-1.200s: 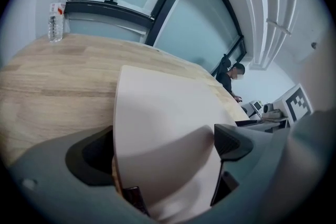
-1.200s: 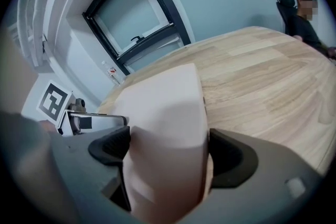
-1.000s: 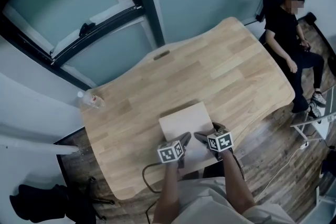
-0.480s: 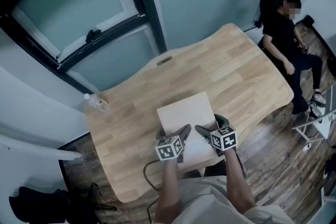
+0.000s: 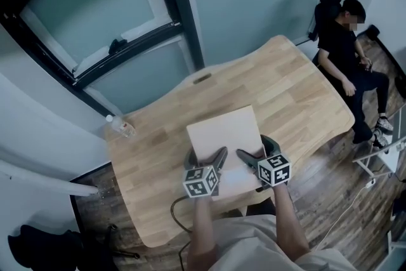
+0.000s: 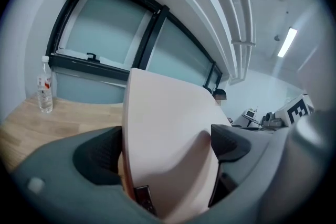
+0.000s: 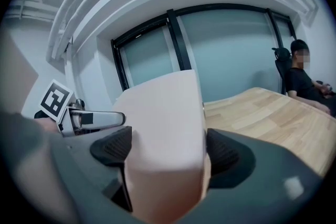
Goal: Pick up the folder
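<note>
Pink-beige card, by the look of the folder (image 6: 168, 113). Heavy?

Seems light and thin. Bends easily: dented inward under the right-hand pad (image 6: 228, 141) of the left claw (image 6: 164, 145). Probably smooth as well, so liable to slide out of a loose pinch.

Held how?

Gripped at its near end in both claws, side by side, apparently off the worktop (image 5: 298, 92). Closing on it with the left claw, pressing from both sides. Clamped likewise in the right claw (image 7: 167, 150), jaws wide, no gap left beside the folder.

Any better place to take hold?

Judged best right there, at the near end, spread toward the two corners. Stops a floppy sheet from sagging or twisting. No need to squeeze harder; would only crease it.

And the pose?

Forearms (image 5: 203, 231) stretched forward from the body. Both claws pointing away and a little downward, marker cubes (image 5: 202, 181) on top.

Farther out?

More wood beyond the fingertips. Then a water bottle (image 5: 119, 127) far off to the left of the left claw, and a seated person (image 5: 347, 35) well beyond the right one.
</note>
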Motion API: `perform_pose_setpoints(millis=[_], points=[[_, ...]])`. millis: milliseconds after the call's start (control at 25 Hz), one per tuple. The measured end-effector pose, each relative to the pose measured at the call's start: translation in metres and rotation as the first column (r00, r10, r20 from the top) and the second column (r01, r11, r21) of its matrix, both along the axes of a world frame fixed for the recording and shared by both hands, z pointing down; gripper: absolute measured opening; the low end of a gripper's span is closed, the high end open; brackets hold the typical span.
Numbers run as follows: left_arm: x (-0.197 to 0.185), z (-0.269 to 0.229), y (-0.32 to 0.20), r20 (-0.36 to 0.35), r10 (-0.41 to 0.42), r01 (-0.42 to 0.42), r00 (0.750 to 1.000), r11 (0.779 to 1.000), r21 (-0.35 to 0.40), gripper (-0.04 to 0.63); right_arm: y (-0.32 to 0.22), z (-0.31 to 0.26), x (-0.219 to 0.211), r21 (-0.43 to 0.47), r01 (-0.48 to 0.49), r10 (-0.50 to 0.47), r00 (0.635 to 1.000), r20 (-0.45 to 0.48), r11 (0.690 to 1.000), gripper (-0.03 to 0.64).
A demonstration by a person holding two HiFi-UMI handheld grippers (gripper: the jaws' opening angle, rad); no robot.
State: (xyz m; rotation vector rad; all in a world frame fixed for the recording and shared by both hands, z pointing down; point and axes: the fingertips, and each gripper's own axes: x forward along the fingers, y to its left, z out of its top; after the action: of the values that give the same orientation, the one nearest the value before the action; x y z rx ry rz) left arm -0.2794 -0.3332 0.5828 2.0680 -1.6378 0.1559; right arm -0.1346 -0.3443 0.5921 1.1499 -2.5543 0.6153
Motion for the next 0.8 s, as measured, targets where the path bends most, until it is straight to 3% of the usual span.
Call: perform_pose_setpoints(millis=[160, 320, 480, 800], points=[[-0.003, -0.018, -0.001, -0.026, -0.011, 0.012, 1.0, 0.997, 0.074, 0.495, 0.001, -0.007, 0.004, 0.021, 0.013, -0.012, 1.0, -0.018, 1.0, 0.443], [0.001, -0.024, 0.002, 0.0, -0.003, 0.003, 1.0, 0.995, 0.1, 0.495, 0.007, -0.004, 0.009, 0.042, -0.012, 0.014, 0.998, -0.056, 0.999, 0.419], [0.009, -0.035, 0.001, 0.043, 0.02, -0.025, 0.999, 0.992, 0.125, 0.495, 0.009, -0.006, 0.016, 0.048, -0.051, 0.053, 0.998, -0.03, 0.998, 0.414], [0.021, -0.055, 0.003, 0.036, 0.049, -0.054, 0.998, 0.985, 0.167, 0.497, 0.016, -0.025, 0.03, 0.079, -0.087, 0.085, 0.996, 0.03, 0.993, 0.413]])
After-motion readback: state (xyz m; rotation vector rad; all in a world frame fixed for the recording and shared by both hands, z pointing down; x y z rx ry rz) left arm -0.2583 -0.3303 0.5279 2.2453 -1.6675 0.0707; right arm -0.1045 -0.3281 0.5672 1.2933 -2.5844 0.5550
